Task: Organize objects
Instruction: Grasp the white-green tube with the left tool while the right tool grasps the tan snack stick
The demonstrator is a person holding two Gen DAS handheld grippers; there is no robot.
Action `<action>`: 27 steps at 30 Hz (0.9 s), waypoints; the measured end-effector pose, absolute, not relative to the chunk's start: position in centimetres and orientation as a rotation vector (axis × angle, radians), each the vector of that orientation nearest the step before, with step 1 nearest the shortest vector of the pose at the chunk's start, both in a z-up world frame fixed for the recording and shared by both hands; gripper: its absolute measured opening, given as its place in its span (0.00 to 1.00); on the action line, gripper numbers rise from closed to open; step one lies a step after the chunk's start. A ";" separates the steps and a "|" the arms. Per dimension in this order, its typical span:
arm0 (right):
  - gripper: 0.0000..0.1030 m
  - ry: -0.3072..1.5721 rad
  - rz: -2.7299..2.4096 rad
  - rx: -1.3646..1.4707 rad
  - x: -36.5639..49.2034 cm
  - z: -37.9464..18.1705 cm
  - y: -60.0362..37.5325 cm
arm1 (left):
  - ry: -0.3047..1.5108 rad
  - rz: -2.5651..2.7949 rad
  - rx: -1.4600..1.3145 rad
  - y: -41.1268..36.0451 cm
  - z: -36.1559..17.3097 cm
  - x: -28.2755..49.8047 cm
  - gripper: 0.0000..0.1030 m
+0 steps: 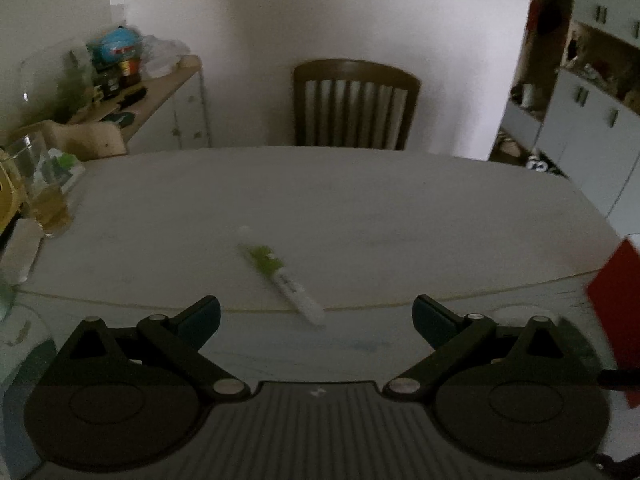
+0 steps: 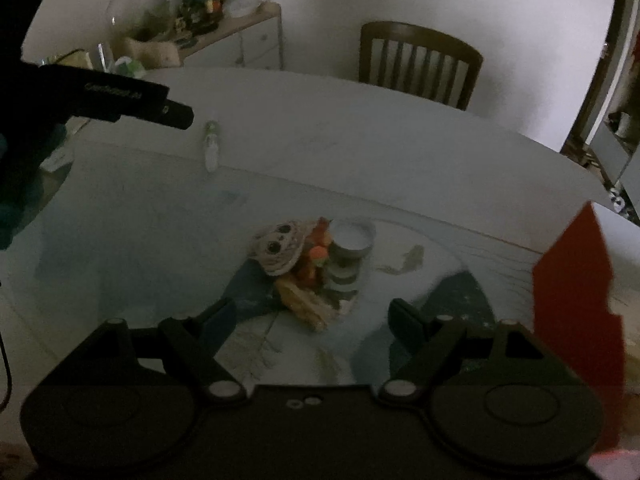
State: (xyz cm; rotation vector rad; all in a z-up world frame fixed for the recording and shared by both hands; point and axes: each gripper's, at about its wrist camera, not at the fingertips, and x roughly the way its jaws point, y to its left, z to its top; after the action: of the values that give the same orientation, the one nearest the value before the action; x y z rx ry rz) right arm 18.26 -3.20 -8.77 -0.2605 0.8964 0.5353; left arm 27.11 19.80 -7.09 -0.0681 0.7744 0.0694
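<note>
- Tube, white with a green label, lay flat on the table, slanted, just ahead of the left gripper and between the lines of its fingers; blur made its print unreadable. In the right wrist view the same tube appeared small, far left.
- Cluster of small objects lay on the table in front of the right gripper: a round piece with two dark eyes, a small white-rimmed cup, and orange and yellow items too blurred to identify.
- Left gripper: fingers spread wide, holding nothing, touching nothing visible.
- Right gripper: fingers spread wide, holding nothing, clear of the cluster.
- Red shape cut off at the right edge; identity unclear.
- Drinking glass stood at the table's left edge, partly cropped.
- Wooden chair stood behind the far side of the table.
- Sideboard against the wall carried cluttered, indistinct items.
</note>
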 end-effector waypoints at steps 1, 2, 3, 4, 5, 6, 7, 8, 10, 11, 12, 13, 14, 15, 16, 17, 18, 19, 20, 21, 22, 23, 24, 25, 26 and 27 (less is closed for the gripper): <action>0.80 0.898 0.535 -0.268 18.4 -9.1 -2.8 | 0.781 0.078 -0.066 20.1 -7.4 27.5 1.00; 0.80 0.900 0.537 -0.276 18.6 -9.4 -2.4 | 0.790 0.088 -0.067 20.4 -7.8 27.9 1.00; 0.80 0.902 0.543 -0.284 18.8 -9.6 -2.2 | 0.800 0.096 -0.070 20.8 -8.2 28.4 0.99; 0.80 0.905 0.546 -0.292 18.9 -9.9 -1.9 | 0.811 0.103 -0.076 21.1 -8.6 28.9 0.99; 0.80 0.908 0.551 -0.302 19.1 -10.1 -1.7 | 0.824 0.113 -0.082 21.5 -9.1 29.4 0.99; 0.79 0.912 0.556 -0.310 19.2 -10.3 -1.5 | 0.836 0.122 -0.089 21.8 -9.5 30.0 0.99; 0.79 0.919 0.560 -0.314 19.4 -10.5 -1.3 | 0.848 0.131 -0.097 22.1 -9.9 30.5 0.99; 0.79 0.928 0.567 -0.310 19.6 -10.6 -1.1 | 0.860 0.137 -0.107 22.4 -10.3 31.0 0.99; 0.79 0.937 0.580 -0.300 19.9 -10.8 -1.0 | 0.881 0.151 -0.116 22.7 -11.0 32.1 0.99; 0.79 0.937 0.582 -0.304 20.0 -10.9 -0.8 | 0.891 0.157 -0.119 22.8 -11.3 32.6 0.99; 0.79 0.939 0.584 -0.311 20.1 -11.0 -0.7 | 0.901 0.161 -0.124 22.9 -11.7 33.1 0.99; 0.78 0.941 0.587 -0.316 20.2 -11.2 -0.6 | 0.910 0.164 -0.124 22.9 -12.0 33.6 1.00; 0.78 0.943 0.594 -0.320 20.3 -11.4 -0.6 | 0.917 0.165 -0.123 22.8 -12.2 34.1 0.99; 0.78 0.944 0.599 -0.330 20.3 -11.6 -0.5 | 0.924 0.166 -0.120 22.7 -12.5 34.5 0.99; 0.78 0.944 0.602 -0.338 20.4 -11.7 -0.4 | 0.931 0.170 -0.117 22.6 -12.7 34.9 0.99; 0.78 0.944 0.608 -0.342 20.4 -11.9 -0.3 | 0.938 0.175 -0.114 22.5 -12.9 35.3 0.99; 0.78 0.950 0.613 -0.343 20.5 -12.0 -0.3 | 0.943 0.179 -0.112 22.5 -13.0 35.6 0.99; 0.78 0.956 0.617 -0.340 20.6 -12.1 -0.2 | 0.948 0.183 -0.112 22.5 -13.3 35.9 0.99; 0.78 0.960 0.622 -0.340 20.7 -12.1 -0.2 | 0.950 0.185 -0.112 22.5 -13.4 36.2 0.99; 0.78 0.962 0.629 -0.341 20.8 -12.2 -0.1 | 0.953 0.187 -0.113 22.4 -13.6 36.4 0.99; 0.77 0.965 0.635 -0.345 20.9 -12.4 0.0 | 0.957 0.191 -0.114 22.4 -13.8 36.5 0.99; 0.77 0.968 0.637 -0.350 21.0 -12.5 0.1 | 0.959 0.194 -0.116 22.5 -13.9 36.8 0.99; 0.76 0.971 0.636 -0.356 21.0 -12.7 0.2 | 0.961 0.196 -0.119 22.5 -14.0 36.9 0.99; 0.73 0.975 0.636 -0.358 21.1 -12.8 0.2 | 0.963 0.198 -0.122 22.5 -14.1 37.1 0.99; 0.69 0.979 0.632 -0.359 21.2 -13.0 0.2 | 0.966 0.200 -0.125 22.6 -14.2 37.3 0.99; 0.59 0.983 0.627 -0.365 21.3 -13.1 0.3 | 0.966 0.202 -0.125 22.6 -14.3 37.4 0.99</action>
State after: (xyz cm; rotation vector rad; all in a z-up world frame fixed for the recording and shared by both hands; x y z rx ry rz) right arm 21.26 0.29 -13.05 -0.3649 0.9826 0.6270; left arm 37.45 22.59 -14.31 -0.1251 0.9663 0.2017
